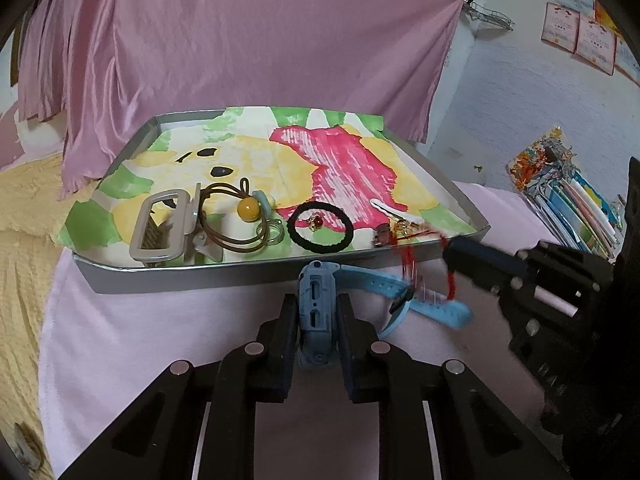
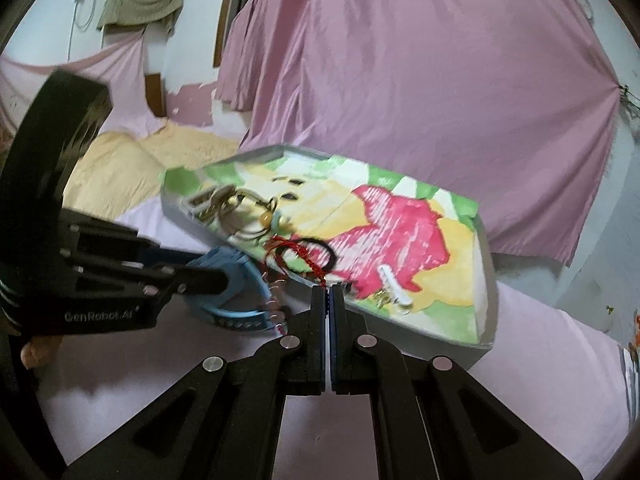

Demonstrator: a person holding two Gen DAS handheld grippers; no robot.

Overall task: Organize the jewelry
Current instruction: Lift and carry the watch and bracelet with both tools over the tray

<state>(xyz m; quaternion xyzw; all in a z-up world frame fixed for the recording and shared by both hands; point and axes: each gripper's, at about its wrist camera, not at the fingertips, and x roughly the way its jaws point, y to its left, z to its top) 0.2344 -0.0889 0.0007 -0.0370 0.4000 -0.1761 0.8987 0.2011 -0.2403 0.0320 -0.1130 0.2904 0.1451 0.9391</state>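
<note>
Currently, I clamp the blue watch (image 1: pixel 316 312) in the left gripper (image 1: pixel 316 344), lower center, steadying it while the closed right gripper (image 2: pixel 328 300) pinches the red cord bracelet (image 2: pixel 308 260) near the tray (image 1: pixel 240 276).

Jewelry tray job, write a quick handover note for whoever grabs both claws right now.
Left claw: shut on the blue watch, in front of the tray, over the pink sheet.
Right claw: shut on the red cord bracelet, at the tray's near edge.
In the tray already: hair claw clip, brown hair tie, black hair tie, small ring, white clip.
Left: place watch and bracelet in the tray.
</note>
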